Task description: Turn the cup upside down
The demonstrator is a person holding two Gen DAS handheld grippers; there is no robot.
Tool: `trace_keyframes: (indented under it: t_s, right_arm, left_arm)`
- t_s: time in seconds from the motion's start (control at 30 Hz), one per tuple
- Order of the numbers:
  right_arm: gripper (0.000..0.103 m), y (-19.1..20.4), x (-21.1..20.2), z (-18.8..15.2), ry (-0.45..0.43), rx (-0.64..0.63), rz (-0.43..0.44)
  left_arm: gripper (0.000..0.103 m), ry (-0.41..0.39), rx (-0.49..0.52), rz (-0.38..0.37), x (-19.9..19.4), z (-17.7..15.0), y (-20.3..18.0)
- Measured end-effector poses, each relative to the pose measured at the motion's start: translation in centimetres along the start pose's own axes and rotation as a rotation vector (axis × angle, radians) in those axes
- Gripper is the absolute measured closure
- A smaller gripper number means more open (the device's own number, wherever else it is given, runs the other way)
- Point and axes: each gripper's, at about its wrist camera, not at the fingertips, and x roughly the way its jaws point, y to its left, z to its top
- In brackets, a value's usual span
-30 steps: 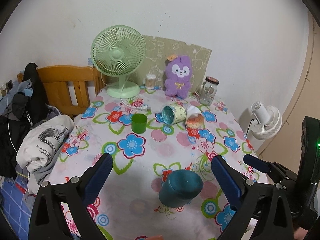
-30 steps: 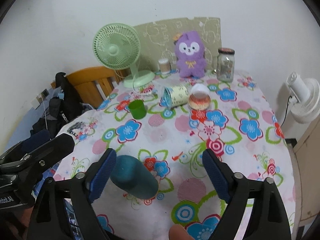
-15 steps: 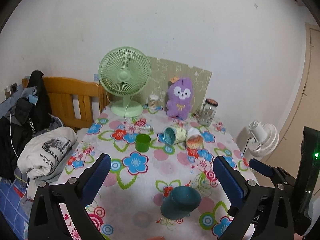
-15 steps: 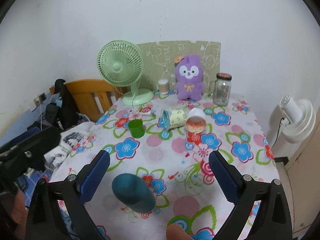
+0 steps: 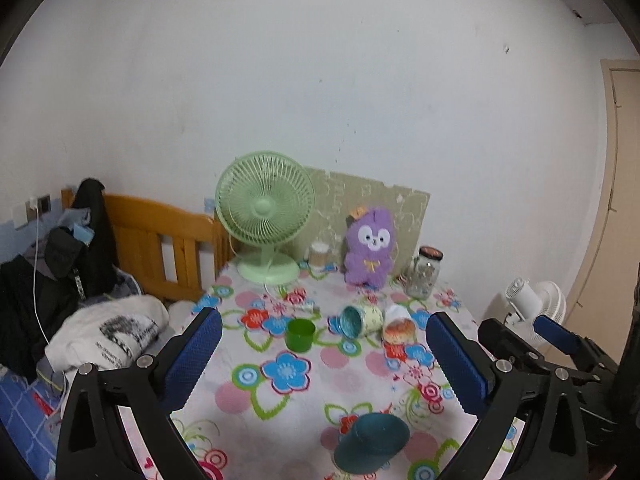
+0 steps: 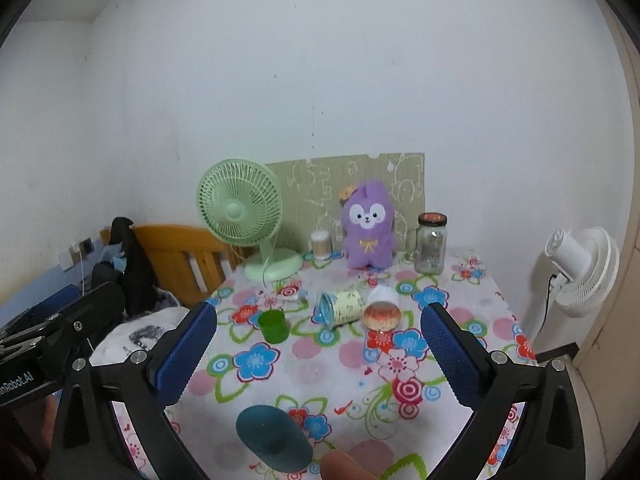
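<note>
Both tools, left (image 5: pixel 323 364) and right (image 6: pixel 318 356), pull up and back with jaws wide and empty, leaving the teal cup (image 5: pixel 372 442) base-up, slightly tilted, on the surface (image 5: pixel 352 380) at lower centre; flip looks done.

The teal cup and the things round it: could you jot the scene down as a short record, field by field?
teal cup: upside down, base up, on the near part of the tablecloth, held by nothing
left hand-held gripper: open, above the table
right hand-held gripper: open, above the table
green cup: upright, mid-table
patterned cup: lying on its side
green desk fan: at the back, beside a purple plush toy
glass jar: right of the toy
</note>
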Motion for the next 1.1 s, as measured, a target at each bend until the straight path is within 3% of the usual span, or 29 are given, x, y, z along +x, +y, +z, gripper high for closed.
trace_keyframes:
  t_s: [0.5, 1.1]
  right_arm:
    - [0.000, -0.1, -1.7, 1.3, -0.093, 0.002, -0.025]
    - [0.000, 0.1, -2.1, 1.4, -0.111, -0.014, -0.029]
  left_arm:
    - [0.000, -0.114, 0.023, 0.026, -1.4, 1.4, -0.1]
    - [0.000, -0.112, 0.026, 0.031, -1.5, 1.6, -0.2]
